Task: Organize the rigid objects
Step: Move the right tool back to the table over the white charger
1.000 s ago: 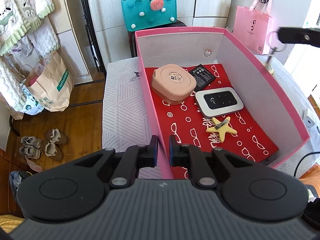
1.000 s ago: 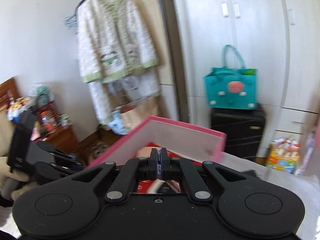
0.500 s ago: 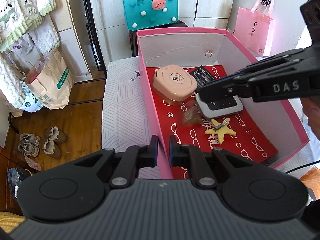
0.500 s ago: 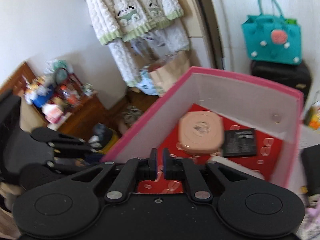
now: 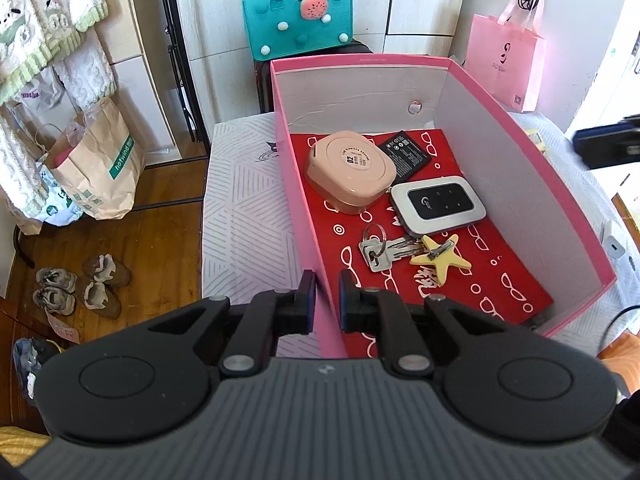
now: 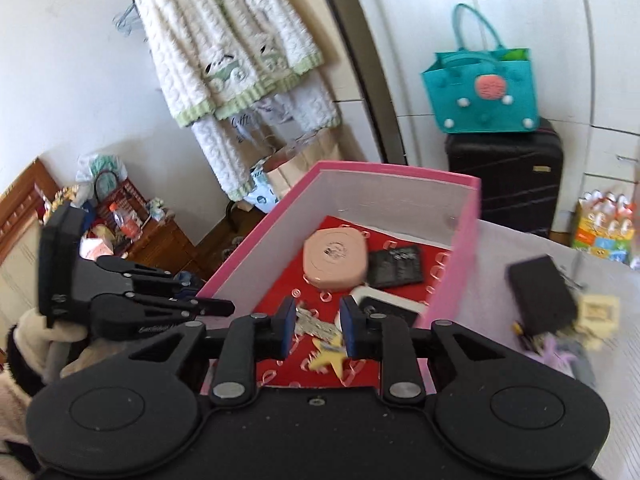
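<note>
The pink box [image 5: 476,120] is open at the top; entry from above is unobstructed. Its near left wall is pinched by the left gripper [image 5: 326,296]. The far half of the red floor [image 5: 500,280] is occupied by the peach case [image 5: 352,172], battery [image 5: 404,154] and router [image 5: 438,204]; the middle by keys [image 5: 384,250] and star clip [image 5: 440,256]. Bare floor is left at the near right corner.

teal bag [image 5: 297,12] on suitcase [image 6: 505,176] | pink bag [image 5: 505,65] | shoes [image 5: 78,286] on floor
</note>
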A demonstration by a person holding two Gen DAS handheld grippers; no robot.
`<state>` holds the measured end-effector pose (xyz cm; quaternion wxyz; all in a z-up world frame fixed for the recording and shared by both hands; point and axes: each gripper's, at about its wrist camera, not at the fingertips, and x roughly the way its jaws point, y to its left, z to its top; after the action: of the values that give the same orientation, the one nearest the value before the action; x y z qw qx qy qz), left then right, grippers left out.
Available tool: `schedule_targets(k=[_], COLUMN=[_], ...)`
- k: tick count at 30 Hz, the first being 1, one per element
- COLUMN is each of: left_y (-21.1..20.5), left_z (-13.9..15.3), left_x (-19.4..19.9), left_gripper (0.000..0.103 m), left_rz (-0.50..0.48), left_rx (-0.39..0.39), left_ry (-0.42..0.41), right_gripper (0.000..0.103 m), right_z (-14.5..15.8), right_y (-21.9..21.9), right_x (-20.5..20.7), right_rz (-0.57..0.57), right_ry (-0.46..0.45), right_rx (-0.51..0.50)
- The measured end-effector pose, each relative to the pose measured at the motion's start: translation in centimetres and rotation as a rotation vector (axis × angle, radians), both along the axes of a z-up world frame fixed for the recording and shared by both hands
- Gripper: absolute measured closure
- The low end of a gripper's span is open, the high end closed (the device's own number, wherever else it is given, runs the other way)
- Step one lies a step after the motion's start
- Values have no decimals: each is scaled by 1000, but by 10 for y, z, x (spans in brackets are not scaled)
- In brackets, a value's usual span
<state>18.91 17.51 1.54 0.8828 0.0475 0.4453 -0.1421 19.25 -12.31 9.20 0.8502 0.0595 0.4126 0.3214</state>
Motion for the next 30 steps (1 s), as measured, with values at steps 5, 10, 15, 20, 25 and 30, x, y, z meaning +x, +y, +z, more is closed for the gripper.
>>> schedule_targets(k=[5,10,15,20,25,30], left_y=[-3,-2,-2,-5,-8,-11], left_z=[2,2,0,-1,-1,-2], left_x=[4,4,4,1,0,-1], left_gripper=[93,93,93,93,93,93], left_rz=[-15,-10,19,42,68,82], left_rx=[17,12,4,16,30,36], left_ry=[14,16,15,2,-8,-14], right_gripper=[69,65,60,55,54,50], right_z=[-4,-27,-58,-85,-108,-116], right_y=[-42,-75,-100,-129,-148,-158], right_x=[-20,-43,-61,-75,-86,-89], right_rz=[-75,-156,-229,-305,-376,-423], right_ry=[30,65,102,154,175,151], right_rx=[-72,-175,-223,-222,-232,-264])
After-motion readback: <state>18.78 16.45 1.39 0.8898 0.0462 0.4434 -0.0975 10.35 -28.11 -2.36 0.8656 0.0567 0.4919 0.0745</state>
